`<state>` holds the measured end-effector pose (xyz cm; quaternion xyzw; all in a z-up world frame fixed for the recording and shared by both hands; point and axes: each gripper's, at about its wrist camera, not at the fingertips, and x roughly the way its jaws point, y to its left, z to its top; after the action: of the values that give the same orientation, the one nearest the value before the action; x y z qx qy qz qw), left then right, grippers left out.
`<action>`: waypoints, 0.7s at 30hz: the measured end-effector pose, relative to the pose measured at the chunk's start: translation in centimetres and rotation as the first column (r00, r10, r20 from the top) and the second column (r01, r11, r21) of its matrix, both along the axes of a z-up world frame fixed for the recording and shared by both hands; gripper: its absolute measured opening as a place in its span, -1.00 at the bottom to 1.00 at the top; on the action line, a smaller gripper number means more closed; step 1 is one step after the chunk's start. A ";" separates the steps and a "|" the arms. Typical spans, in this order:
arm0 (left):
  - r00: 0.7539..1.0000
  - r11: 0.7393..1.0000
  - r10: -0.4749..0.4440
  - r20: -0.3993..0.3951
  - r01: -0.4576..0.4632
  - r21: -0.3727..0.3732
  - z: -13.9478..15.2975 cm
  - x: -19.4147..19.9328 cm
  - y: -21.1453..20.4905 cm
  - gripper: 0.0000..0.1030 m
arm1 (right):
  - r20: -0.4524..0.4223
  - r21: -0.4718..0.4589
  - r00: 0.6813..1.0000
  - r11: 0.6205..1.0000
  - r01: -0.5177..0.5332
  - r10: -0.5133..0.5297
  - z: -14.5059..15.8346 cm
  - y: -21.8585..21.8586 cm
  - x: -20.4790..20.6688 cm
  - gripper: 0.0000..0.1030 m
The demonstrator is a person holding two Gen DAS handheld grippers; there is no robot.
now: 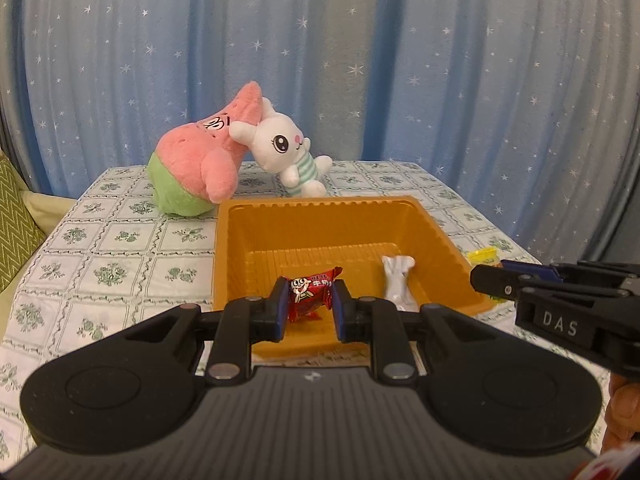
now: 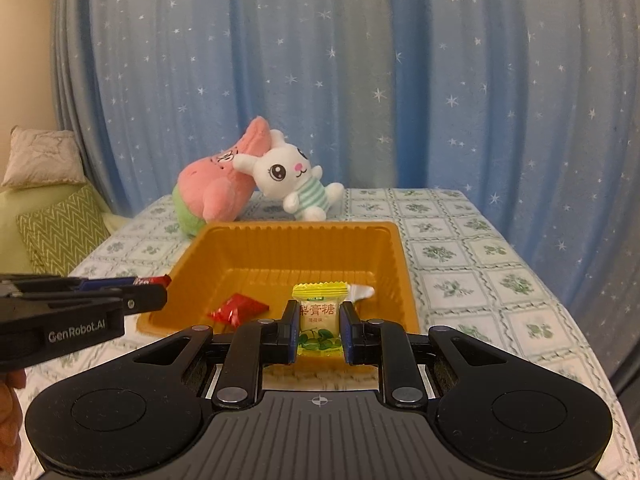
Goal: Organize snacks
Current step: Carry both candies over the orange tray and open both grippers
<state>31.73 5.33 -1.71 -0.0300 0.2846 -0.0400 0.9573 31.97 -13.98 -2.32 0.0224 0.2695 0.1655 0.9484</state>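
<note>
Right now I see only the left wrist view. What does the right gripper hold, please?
Observer: The right gripper is shut on a yellow candy with green fruit printed on the wrapper.
Operator: Is anything in the tray hidden from me?
Observer: Yes. A second red candy lies loose in the orange tray, near its front left corner.

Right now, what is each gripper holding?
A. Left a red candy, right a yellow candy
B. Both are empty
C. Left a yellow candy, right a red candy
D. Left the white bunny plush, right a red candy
A: the left gripper is closed on a red candy, and the right gripper is closed on a yellow candy, both at the near edge of the orange tray.
</note>
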 end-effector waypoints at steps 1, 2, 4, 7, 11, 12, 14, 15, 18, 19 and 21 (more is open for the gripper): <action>1.000 1.000 0.001 -0.001 -0.001 -0.002 0.0 0.4 0.2 -0.61 | -0.005 0.008 1.000 1.000 0.002 -0.002 0.0 0.0 0.6 -0.59; 1.000 1.000 0.000 -0.002 0.000 -0.002 -0.1 0.7 0.4 -0.61 | -0.008 0.015 1.000 1.000 0.005 -0.005 -0.1 0.1 1.1 -0.59; 1.000 1.000 0.002 -0.005 -0.002 -0.005 -0.3 1.6 0.7 -0.61 | -0.015 0.028 1.000 1.000 0.010 -0.010 0.0 0.2 2.2 -0.59; 1.000 1.000 0.010 -0.012 -0.010 -0.018 -0.6 2.5 1.3 -0.61 | -0.025 0.041 1.000 0.999 0.014 -0.013 -0.2 0.4 3.6 -0.59; 1.000 1.000 0.006 -0.022 -0.006 -0.022 -0.9 3.7 1.5 -0.61 | -0.042 0.046 0.999 0.999 0.012 -0.010 -0.7 0.7 5.3 -0.59; 1.000 1.000 0.005 -0.028 -0.005 -0.024 -1.0 4.0 1.6 -0.61 | -0.045 0.047 0.999 0.999 0.011 -0.009 -0.9 0.7 5.7 -0.59; 0.999 1.000 0.004 -0.041 -0.006 -0.029 -1.4 4.5 1.7 -0.61 | -0.055 0.051 0.998 0.999 0.013 -0.010 -1.2 0.9 6.4 -0.59; 0.999 0.999 0.004 -0.048 -0.006 -0.031 -1.6 4.7 1.7 -0.61 | -0.060 0.054 0.998 0.998 0.016 -0.013 -1.4 0.9 6.7 -0.59; 0.998 0.999 0.002 -0.064 -0.004 -0.032 -2.3 5.3 1.7 -0.61 | -0.083 0.067 0.996 0.997 0.033 -0.027 -1.9 0.9 7.6 -0.59; 0.998 1.000 0.001 -0.067 -0.003 -0.030 -2.4 5.4 1.7 -0.61 | -0.089 0.071 0.996 0.997 0.036 -0.029 -2.1 0.9 7.9 -0.59; 0.997 0.999 0.000 -0.076 -0.002 -0.036 -2.8 5.8 1.8 -0.57 | -0.099 0.073 0.995 0.997 0.039 -0.032 -2.4 1.0 8.2 -0.59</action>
<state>37.57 7.11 -4.49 -0.0490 0.3199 -0.0435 0.9452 40.12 -12.94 -4.70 0.0709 0.3086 0.1573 0.9354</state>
